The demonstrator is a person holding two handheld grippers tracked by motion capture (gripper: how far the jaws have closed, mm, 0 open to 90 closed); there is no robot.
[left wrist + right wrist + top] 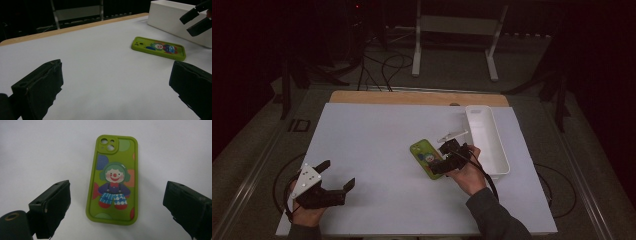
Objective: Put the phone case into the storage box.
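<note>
A green phone case (pixel 425 156) with a cartoon clown lies flat, back side up, on the white table right of centre. My right gripper (pixel 441 159) hovers open at its right edge. In the right gripper view the phone case (pixel 113 180) lies between the two spread black jaws of the right gripper (pixel 117 188), and neither jaw touches it. My left gripper (pixel 338 174) is open and holds nothing near the front left of the table. From the left gripper (pixel 116 77) the phone case (pixel 158 48) shows farther off, with the right gripper's jaws beyond it at the top right.
A long white tray (pixel 499 150) stands just right of the phone case, close behind the right hand; the white tray (pixel 170 15) also shows past the case. The white board (pixel 377 150) has a wooden edge (pixel 412 97) at the back. Cables and a stand are on the floor beyond.
</note>
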